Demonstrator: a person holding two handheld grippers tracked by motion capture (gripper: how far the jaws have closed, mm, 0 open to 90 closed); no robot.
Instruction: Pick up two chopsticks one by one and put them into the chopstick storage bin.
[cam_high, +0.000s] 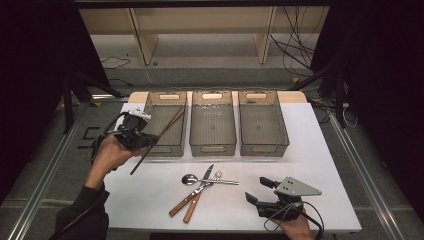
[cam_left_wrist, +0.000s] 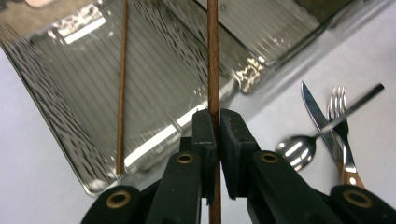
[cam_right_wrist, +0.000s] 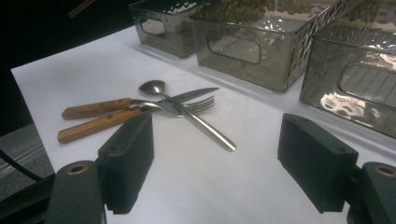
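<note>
My left gripper is shut on a brown chopstick, which slants over the front corner of the left clear bin. A second chopstick lies inside that bin. On the white table's middle, a steel spoon, a wooden-handled knife and a wooden-handled fork lie crossed. At the front right my right gripper stands open, its jaws pointing at the cutlery with nothing between them.
Two more clear bins, the middle bin and the right bin, stand in a row with the left one at the back of the table. Beyond the table are wooden shelf legs and loose cables on the floor.
</note>
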